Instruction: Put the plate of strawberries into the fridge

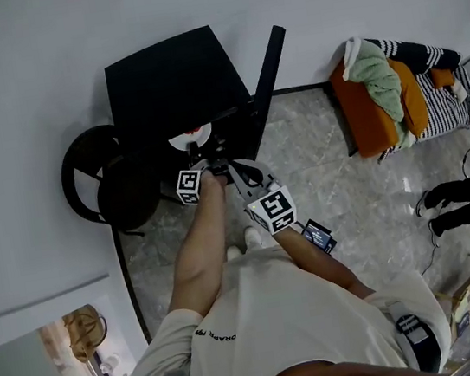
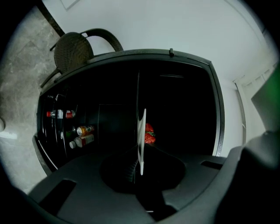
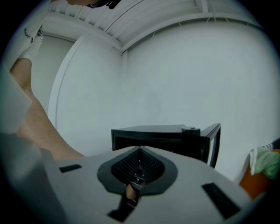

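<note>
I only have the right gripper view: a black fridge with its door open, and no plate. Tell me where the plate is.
Observer: The left gripper is clamped on the plate, which is edge-on in the left gripper view.
Operator: Confirm the strawberries are on it.
Observer: Yes, red strawberries show against the plate's right side in that view.
Operator: Report what's inside the fridge.
Observer: A few cans and bottles sit inside the fridge, toward that view's left. The rest is too dark to read.
</note>
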The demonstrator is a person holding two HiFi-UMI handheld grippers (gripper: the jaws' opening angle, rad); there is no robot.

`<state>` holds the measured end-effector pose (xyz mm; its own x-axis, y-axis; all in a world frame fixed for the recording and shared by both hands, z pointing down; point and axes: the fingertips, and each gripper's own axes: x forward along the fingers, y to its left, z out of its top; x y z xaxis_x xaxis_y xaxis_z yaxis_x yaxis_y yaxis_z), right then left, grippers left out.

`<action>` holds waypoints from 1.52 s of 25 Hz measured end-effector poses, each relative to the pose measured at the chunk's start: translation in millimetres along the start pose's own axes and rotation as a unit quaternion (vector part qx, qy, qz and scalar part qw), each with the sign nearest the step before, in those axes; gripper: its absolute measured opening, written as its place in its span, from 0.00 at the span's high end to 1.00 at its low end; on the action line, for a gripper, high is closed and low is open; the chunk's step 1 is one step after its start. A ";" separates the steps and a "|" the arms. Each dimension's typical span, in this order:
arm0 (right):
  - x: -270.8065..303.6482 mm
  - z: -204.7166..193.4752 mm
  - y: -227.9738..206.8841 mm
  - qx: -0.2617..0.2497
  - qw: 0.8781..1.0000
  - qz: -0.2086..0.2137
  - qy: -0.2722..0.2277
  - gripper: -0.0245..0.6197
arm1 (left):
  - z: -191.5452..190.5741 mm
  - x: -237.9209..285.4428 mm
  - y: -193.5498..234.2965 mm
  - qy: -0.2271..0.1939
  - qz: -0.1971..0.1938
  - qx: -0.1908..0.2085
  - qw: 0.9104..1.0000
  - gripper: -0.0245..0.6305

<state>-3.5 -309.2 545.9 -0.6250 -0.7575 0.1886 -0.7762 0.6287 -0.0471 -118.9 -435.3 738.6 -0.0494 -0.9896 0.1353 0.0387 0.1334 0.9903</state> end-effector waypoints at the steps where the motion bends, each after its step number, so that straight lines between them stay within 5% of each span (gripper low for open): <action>1: 0.2 -0.3 0.3 0.000 1.000 0.001 0.000 0.94 | -0.2 -1.5 0.6 0.001 -0.001 -0.001 1.000 0.92; 12: -1.3 -1.1 4.8 0.000 1.000 0.004 0.000 0.94 | 5.2 -14.0 14.7 0.007 -0.004 0.016 1.000 0.86; 38: -13.3 8.1 19.6 -0.007 1.000 0.007 -0.014 0.94 | -2.0 -70.5 -35.2 0.050 -0.049 -0.020 0.997 0.86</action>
<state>-11.1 -288.3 534.5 -0.6385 -0.7527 0.1607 -0.7658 0.6420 -0.0357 -114.8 -370.4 694.1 0.0446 -0.9985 0.0324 0.0789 0.0359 0.9962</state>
